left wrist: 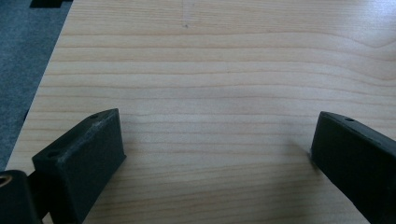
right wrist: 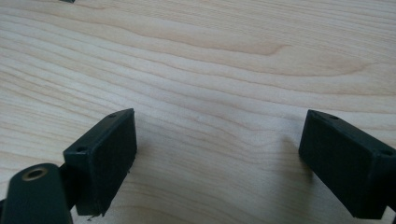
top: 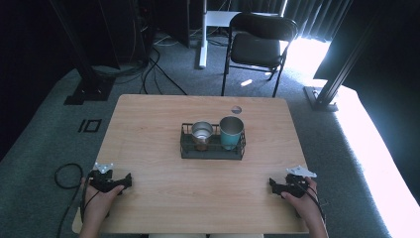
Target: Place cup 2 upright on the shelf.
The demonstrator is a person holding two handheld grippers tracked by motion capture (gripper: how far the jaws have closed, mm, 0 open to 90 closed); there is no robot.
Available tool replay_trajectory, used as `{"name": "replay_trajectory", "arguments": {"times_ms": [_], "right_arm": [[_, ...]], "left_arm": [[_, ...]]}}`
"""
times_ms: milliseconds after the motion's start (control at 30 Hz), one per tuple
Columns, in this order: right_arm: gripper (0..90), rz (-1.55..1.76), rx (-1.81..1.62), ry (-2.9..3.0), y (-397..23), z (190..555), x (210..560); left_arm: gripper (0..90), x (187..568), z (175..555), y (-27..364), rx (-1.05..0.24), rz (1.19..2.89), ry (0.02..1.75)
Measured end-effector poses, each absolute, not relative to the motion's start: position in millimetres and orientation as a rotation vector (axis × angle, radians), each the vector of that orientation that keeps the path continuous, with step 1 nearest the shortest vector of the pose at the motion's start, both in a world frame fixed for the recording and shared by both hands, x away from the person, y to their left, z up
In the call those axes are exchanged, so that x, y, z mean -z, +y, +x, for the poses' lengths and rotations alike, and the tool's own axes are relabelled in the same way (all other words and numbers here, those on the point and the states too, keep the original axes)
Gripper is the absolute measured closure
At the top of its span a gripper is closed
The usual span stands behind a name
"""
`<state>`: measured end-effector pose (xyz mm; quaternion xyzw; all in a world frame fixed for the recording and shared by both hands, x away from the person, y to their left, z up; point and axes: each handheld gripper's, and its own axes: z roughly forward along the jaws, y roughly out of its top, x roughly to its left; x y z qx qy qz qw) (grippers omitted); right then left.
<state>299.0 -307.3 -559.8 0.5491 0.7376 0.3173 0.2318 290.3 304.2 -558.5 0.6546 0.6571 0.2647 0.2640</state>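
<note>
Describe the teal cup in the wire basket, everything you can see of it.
The teal cup is a plain tumbler, metal by its look, with a slightly wider open mouth and no handle or lid. It stands upright in the right end of the black wire basket at the middle of the wooden table, beside a silvery cup on its left. Whether the two touch cannot be told. Its inside looks dark, contents unclear.

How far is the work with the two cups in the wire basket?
Nothing looks done: the metal cup and teal cup stand in the wire basket. The left gripper and right gripper rest open near the table's front corners. All handling remains.
</note>
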Motion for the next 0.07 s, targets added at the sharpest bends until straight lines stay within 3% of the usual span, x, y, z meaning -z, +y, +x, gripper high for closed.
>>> {"name": "replay_trajectory", "arguments": {"times_ms": [67], "right_arm": [[10.9, 1.509, -0.872, 2.028, -307.3, 299.0, 559.7]], "left_arm": [[3.3, 558.4, 290.3, 304.2, -0.715, 1.77, 1.777]]}}
